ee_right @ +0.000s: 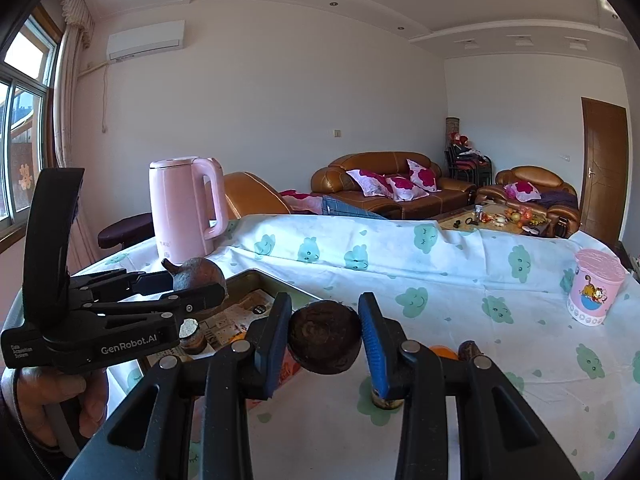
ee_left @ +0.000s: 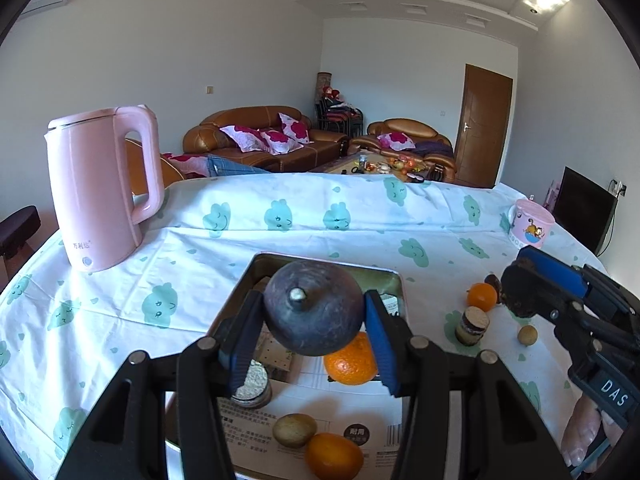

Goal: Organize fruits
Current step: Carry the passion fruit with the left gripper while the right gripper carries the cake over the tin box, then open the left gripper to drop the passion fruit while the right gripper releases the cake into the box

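The left hand-held gripper (ee_left: 314, 322) is clamped on a round, dark purple-brown fruit with a pale stem stub (ee_left: 313, 307), its blue-padded fingers (ee_left: 244, 340) pressing the fruit's two sides. It holds the fruit in the air above a rectangular metal tray lined with printed paper (ee_left: 394, 280) that sits on the counter covered with a white cloth printed with green clouds (ee_left: 192, 276). In the tray lie a bright orange (ee_left: 352, 364) directly beneath the held fruit, a second orange (ee_left: 334, 456) nearer the camera and a greenish-brown round fruit (ee_left: 294, 430) touching it.

The right hand-held gripper (ee_right: 325, 334) grips a smaller dark brown, rough-skinned fruit (ee_right: 325, 336) between its blue pads, raised over the cloth just right of the tray. In the left wrist view it reaches in from the right, tilted slightly downward, with the person's bare hand (ee_left: 586, 428) behind it. The hand holding the left tool (ee_right: 60, 404) wraps its handle at the lower left of the right wrist view.

On the cloth right of the tray sit a small orange (ee_left: 482, 295), a small tan round fruit (ee_left: 527, 335) and a short cylindrical cork-topped jar (ee_left: 473, 325). A pink electric kettle (ee_left: 100, 188) stands far left, a pink cartoon-printed tub (ee_left: 530, 222) far right.
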A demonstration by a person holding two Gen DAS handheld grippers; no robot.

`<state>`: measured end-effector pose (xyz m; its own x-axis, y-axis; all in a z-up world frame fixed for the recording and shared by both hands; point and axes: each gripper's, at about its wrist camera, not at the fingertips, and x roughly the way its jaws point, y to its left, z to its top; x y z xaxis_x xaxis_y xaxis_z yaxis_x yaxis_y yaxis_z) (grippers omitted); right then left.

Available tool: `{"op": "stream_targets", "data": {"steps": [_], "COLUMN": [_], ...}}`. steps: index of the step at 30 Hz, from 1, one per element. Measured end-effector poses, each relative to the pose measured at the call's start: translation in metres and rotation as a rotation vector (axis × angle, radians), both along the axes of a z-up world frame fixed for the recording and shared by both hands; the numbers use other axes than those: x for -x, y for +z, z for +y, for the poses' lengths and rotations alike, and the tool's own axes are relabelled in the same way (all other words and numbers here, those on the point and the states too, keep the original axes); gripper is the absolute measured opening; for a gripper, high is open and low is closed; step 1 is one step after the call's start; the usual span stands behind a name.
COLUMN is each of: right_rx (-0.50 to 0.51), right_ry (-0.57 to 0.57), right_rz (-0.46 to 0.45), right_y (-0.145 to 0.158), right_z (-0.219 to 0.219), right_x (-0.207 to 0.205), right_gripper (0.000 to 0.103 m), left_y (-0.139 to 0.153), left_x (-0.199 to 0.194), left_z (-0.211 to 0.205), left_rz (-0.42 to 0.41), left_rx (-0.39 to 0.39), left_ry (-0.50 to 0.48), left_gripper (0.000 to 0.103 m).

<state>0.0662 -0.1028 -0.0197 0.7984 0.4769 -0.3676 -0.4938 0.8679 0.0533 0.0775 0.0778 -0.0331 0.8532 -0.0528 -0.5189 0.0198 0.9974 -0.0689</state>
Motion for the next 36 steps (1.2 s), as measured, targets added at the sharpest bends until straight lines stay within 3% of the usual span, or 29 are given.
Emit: {"op": "stream_targets", "data": {"steps": [14, 36], "right_rx": [0.011, 0.037], "right_ry": [0.11, 0.176], "right_rz": [0.05, 0.134], "right_y": [-0.014, -0.035], "right_z": [0.054, 0.072], "right_x": [-0.006, -0.007], "right_gripper": [0.037, 0.037], "left_y": [-0.021, -0.036], "left_x": [-0.017, -0.027], "left_z": [0.031, 0.036], "left_rz": [0.072, 0.113], "left_rx": [0.057, 0.06], "left_ry": [0.03, 0.047], "left_gripper": [0.052, 0.052]}}
